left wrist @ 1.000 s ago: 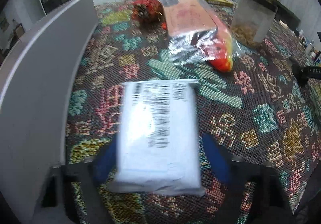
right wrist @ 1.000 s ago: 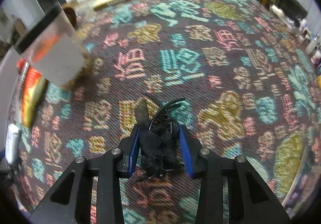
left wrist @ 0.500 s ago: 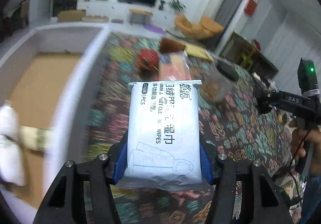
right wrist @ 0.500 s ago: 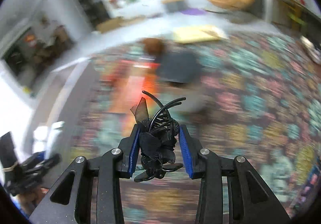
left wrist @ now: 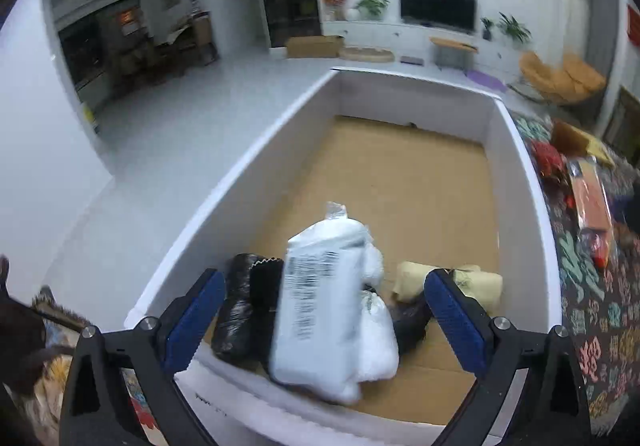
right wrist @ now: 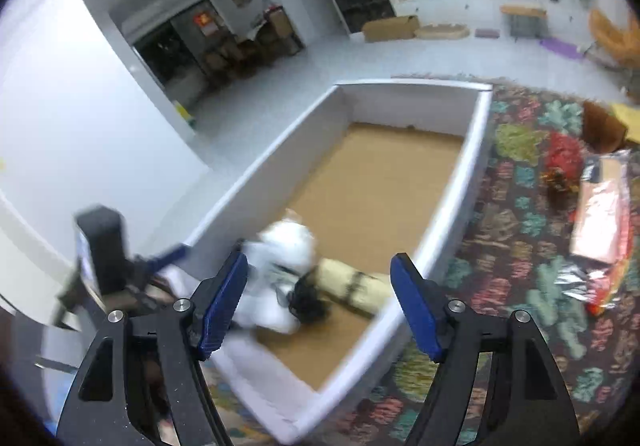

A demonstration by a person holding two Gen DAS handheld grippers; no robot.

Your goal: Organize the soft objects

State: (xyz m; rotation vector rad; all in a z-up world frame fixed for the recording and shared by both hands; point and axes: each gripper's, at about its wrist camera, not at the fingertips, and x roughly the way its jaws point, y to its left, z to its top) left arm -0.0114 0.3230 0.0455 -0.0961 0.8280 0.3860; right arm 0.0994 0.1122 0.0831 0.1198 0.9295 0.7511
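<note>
Wipes pack [left wrist: 320,310] now released into white box [left wrist: 516,150], between spread left gripper [left wrist: 326,320], right gripper [right wrist: 320,300] empty, spread

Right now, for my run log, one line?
left gripper: open | right gripper: open | white plastic wipes pack: over white cardboard box

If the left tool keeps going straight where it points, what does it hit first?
Probably the white wipes pack, blurred between the open left tool, above the other soft items in the white box. Depth is unclear.
</note>
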